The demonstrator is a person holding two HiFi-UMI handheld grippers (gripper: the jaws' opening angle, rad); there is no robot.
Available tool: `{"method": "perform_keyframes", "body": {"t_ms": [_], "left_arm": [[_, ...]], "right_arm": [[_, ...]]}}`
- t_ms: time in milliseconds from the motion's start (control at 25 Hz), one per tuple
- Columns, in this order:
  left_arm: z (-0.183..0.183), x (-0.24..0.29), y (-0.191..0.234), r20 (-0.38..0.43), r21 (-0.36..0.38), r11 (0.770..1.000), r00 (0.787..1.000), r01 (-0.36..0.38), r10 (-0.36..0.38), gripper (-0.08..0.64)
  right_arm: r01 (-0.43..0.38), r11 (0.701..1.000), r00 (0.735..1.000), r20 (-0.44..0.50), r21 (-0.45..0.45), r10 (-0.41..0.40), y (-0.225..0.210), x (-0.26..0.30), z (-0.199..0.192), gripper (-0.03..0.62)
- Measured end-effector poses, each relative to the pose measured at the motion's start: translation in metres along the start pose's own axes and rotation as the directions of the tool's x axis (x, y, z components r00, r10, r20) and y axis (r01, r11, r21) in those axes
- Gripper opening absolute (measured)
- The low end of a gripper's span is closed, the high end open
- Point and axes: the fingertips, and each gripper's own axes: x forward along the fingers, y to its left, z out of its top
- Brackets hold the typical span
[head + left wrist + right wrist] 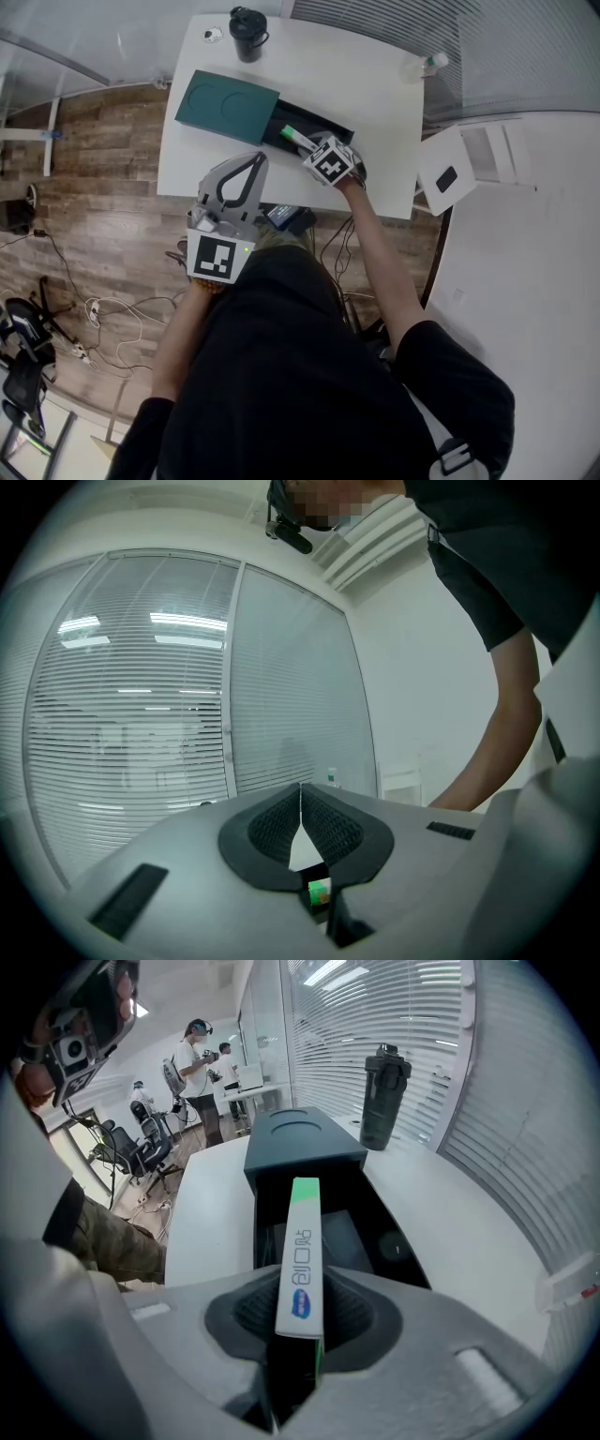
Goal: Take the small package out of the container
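A dark green container [228, 106] lies on the white table [375, 112], its black inner tray [323, 125] slid out to the right. My right gripper [307, 146] is shut on a small white package with a green end [296, 136], holding it over the open tray. In the right gripper view the package [302, 1260] stands on edge between the pads [352, 1312], pointing at the container [300, 1143]. My left gripper [248, 161] hangs near the table's front edge, away from the container; its jaws [300, 803] meet at the tips, with nothing held.
A black bottle [247, 33] stands at the table's far edge, seen also as the bottle [382, 1096] beyond the container. A small clear bottle [427, 64] sits at the far right corner. A white box [448, 172] stands right of the table. Cables [103, 319] lie on the wooden floor.
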Motion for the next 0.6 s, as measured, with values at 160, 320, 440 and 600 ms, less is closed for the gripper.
{"method": "perform_keyframes", "body": {"t_ms": [160, 320, 440, 600], "left_arm": [[0.001, 0.0, -0.001, 0.003, -0.004, 1.0, 1.0, 0.0, 0.0, 0.003], [0.002, 0.0, -0.001, 0.011, 0.002, 1.0, 1.0, 0.001, -0.002, 0.003], [0.006, 0.001, -0.002, 0.023, 0.016, 1.0, 1.0, 0.007, -0.007, 0.003], [0.005, 0.003, -0.005, 0.017, 0.006, 1.0, 1.0, 0.009, -0.009, 0.003]], "right_arm": [[0.011, 1.0, 1.0, -0.004, 0.003, -0.011, -0.002, -0.001, -0.002, 0.089], [0.024, 1.0, 1.0, 0.003, 0.017, -0.024, -0.004, -0.001, -0.003, 0.091], [0.036, 0.999, 0.999, 0.013, 0.011, -0.036, -0.007, -0.006, 0.001, 0.091], [0.045, 0.999, 0.998, 0.03, 0.014, -0.046, -0.01, -0.012, 0.004, 0.091]]}}
